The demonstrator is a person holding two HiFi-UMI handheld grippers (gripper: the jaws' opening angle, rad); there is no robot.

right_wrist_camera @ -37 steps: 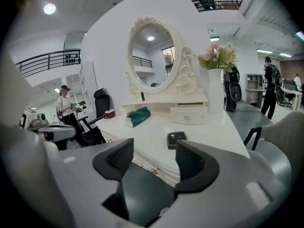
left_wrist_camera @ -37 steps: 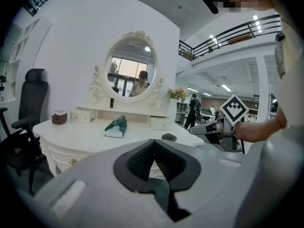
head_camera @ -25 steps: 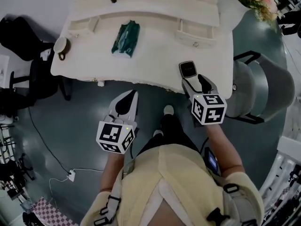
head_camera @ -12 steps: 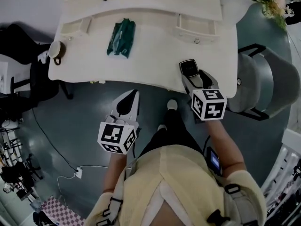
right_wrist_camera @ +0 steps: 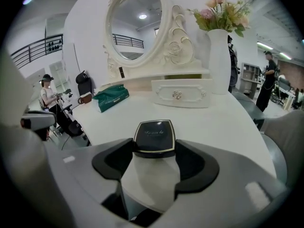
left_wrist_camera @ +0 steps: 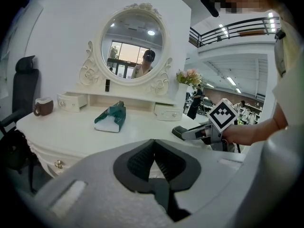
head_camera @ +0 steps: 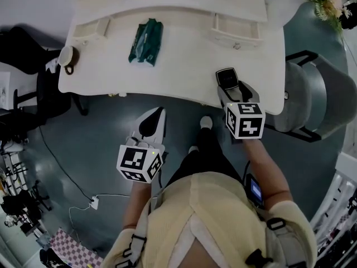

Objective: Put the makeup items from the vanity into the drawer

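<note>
Right gripper (head_camera: 232, 91) has its jaws clamped on a black compact (right_wrist_camera: 154, 136), held just above the vanity (head_camera: 184, 66) near its front right edge. Left gripper (left_wrist_camera: 153, 145) is pinched fully together with nothing in it, hanging off the vanity's front edge. A green packet (head_camera: 146, 41) lies toward the vanity's back left.

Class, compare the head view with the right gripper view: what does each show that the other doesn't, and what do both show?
Head view only: the person's yellow top and a white socket on the floor. Right gripper view only: the oval mirror. Both: the black compact clamped in the right gripper, the green packet and the white vanity top.
</note>
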